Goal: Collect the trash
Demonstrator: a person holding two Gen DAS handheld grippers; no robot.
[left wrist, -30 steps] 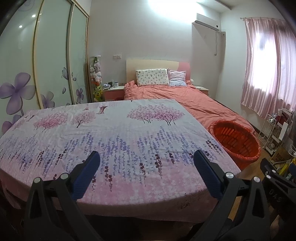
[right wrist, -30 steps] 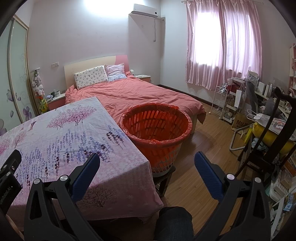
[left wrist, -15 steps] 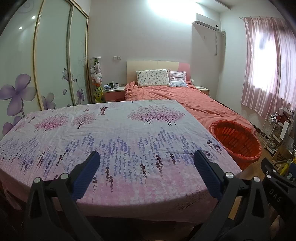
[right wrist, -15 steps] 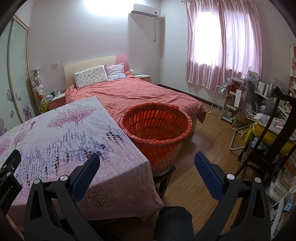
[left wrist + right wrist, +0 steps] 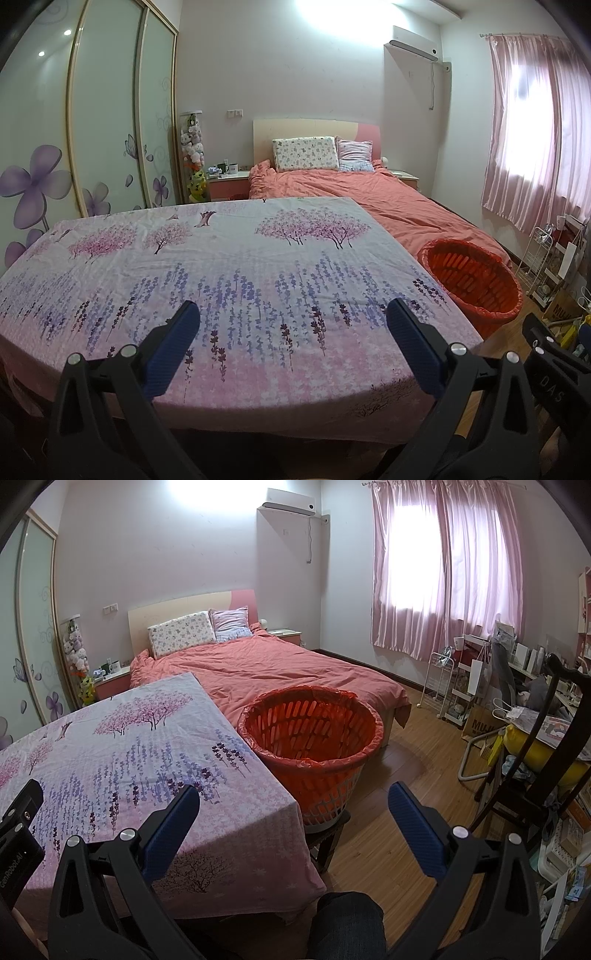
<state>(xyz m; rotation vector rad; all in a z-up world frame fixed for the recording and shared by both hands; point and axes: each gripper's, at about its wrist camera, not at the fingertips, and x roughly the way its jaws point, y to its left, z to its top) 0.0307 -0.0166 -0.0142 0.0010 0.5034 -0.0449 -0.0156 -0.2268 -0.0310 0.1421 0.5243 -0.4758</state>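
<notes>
While both jaws gape wide and empty, the left gripper hangs over a flowered tablecloth; the right gripper faces an orange basket beside it.

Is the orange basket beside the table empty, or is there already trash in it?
Empty, as far as visible: the orange basket, lined with a red bag, shows only bare slatted walls in the right wrist view. Its very bottom is hidden by the near rim.
</notes>
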